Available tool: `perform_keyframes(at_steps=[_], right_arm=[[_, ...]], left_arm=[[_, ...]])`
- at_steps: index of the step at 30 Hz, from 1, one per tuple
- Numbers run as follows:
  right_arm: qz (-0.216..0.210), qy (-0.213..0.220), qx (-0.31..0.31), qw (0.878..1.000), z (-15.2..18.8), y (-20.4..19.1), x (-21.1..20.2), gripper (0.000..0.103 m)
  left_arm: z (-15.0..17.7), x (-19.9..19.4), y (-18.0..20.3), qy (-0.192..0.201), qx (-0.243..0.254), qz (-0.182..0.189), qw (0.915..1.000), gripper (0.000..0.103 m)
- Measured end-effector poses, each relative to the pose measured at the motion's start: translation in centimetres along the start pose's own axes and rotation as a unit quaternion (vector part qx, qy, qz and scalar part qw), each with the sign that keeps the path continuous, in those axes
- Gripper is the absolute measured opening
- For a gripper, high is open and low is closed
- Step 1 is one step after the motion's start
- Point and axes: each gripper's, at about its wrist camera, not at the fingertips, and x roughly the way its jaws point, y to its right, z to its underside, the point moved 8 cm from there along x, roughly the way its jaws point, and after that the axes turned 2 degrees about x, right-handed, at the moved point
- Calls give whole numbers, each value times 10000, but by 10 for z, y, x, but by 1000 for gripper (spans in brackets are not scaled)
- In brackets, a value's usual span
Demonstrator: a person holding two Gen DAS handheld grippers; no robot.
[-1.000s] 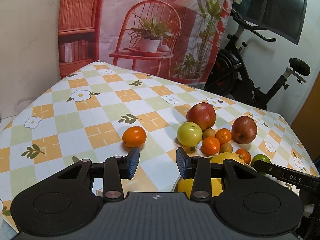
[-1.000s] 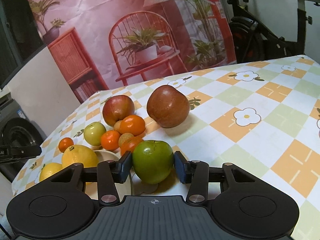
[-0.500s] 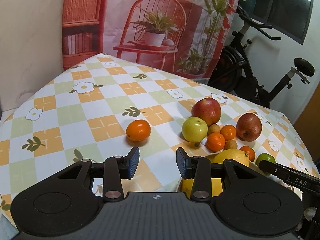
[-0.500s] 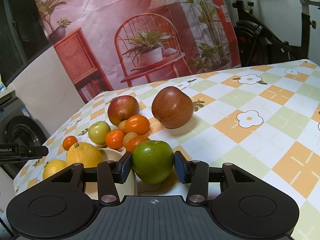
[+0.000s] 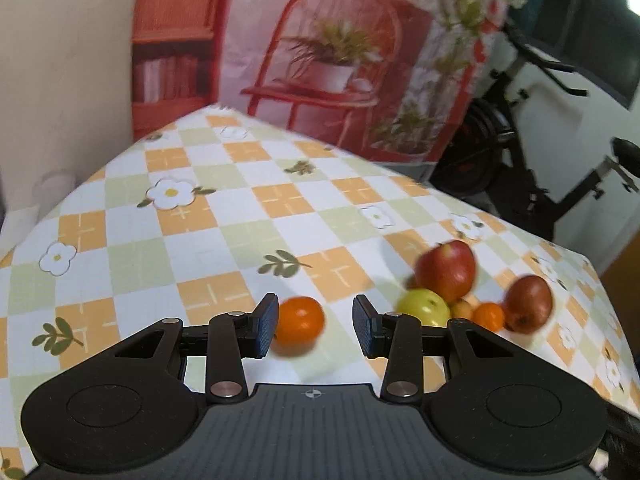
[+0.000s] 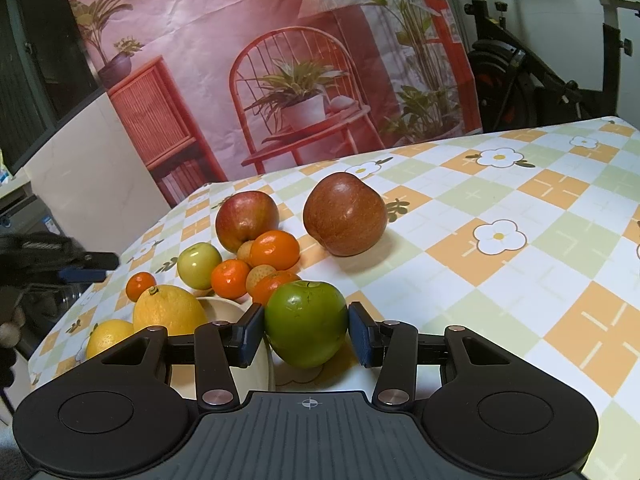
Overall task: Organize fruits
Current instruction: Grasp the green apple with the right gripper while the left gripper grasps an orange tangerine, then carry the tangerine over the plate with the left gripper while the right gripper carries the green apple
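The green apple (image 6: 306,324) sits between the fingers of the right gripper (image 6: 306,334), pads pressed against both its sides, so this tool is closed on it. It hangs at 6 o'clock in the right wrist view, just beside the pale bowl (image 6: 224,312) at its 9 o'clock. Nearly round, the apple has no real long axis; its stem dimple points up and a little away from the camera.

Over the last second this grip and the apple's place between the pads look unchanged, while the fruit pile has slid slightly lower in the view, which suggests the apple is being lifted or carried rather than set down.

The bigger change is on the other side. The left gripper (image 5: 314,326) has swung toward the lone orange (image 5: 300,320), which a second ago lay well ahead at 11 o'clock and now shows in the wide gap between the spread, empty fingers, close to the left pad. The blur in that view fits a fast move. My judgement is that this orange is the next pick.

Beyond, on the checked tablecloth (image 6: 520,200), lie two red apples (image 6: 246,220), a yellow-green apple (image 6: 199,265), small oranges (image 6: 275,250), and two lemons (image 6: 170,314) at 9 o'clock.
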Motion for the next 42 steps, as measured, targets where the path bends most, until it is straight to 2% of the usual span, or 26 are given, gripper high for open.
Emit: perform_keyframes(at_steps=[4,7,15,27,33,39,42], right_arm=[[-10,1,3,10000,0,-1,0,42],[-15,-3,9,10000,0,-1,0,42],[-18,-2,14,10000,0,0,0,42],[-23,-2,18,10000,0,0,-1,42],[-30,12,31,10000,1,-1,0,42],[26,8,69,10000,0,-2,1,42],[73,32,75,9999,0,-4,2,42]], left_arm=[[-3,20,-9,-221,-264,-153,9993,44],[-1,28,-10,-378,-390,-62,9985,45],[9,46,-11,-626,-445,-107,9970,46],[17,36,-3,-511,20,-113,9986,42],[23,6,10,-285,350,116,9989,42],[32,-32,35,-69,756,714,9946,42],[37,-44,40,-90,735,895,9932,42]])
